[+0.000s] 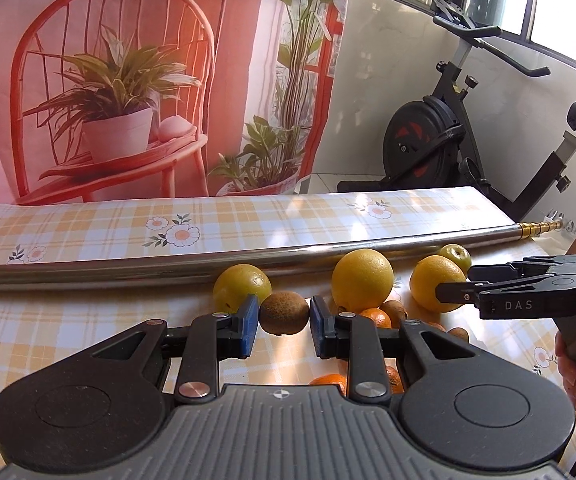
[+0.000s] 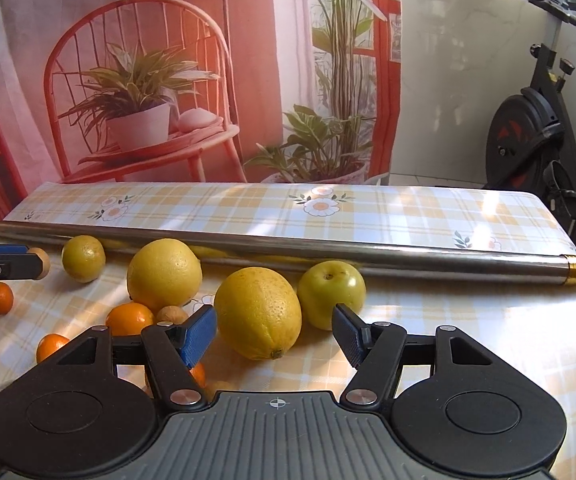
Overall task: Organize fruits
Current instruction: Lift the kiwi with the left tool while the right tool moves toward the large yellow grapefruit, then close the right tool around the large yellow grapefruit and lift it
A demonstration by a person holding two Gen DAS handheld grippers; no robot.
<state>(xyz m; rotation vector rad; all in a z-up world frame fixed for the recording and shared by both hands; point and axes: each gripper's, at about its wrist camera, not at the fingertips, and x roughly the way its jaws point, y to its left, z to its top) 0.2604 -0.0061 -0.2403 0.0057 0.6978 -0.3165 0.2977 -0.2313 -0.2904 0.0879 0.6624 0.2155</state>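
Note:
My left gripper (image 1: 283,322) is shut on a brown kiwi (image 1: 283,313), held just above the checked tablecloth (image 1: 87,320); the right wrist view shows this gripper (image 2: 27,266) at the far left. My right gripper (image 2: 273,332) stands open around a yellow citrus (image 2: 257,312). Its left pad sits close to the peel and its right pad is apart from it. A bigger yellow citrus (image 2: 163,274), a small yellow-green one (image 2: 83,258), a green apple-like fruit (image 2: 330,294), tangerines (image 2: 129,318) and a brown fruit (image 2: 171,314) lie around it.
A long steel pole (image 2: 328,256) with a brass tip lies across the table just behind the fruit. Beyond it stands a printed backdrop (image 1: 127,80) and, to the right, an exercise bike (image 1: 448,132). A hand (image 1: 572,364) grips the right tool's handle.

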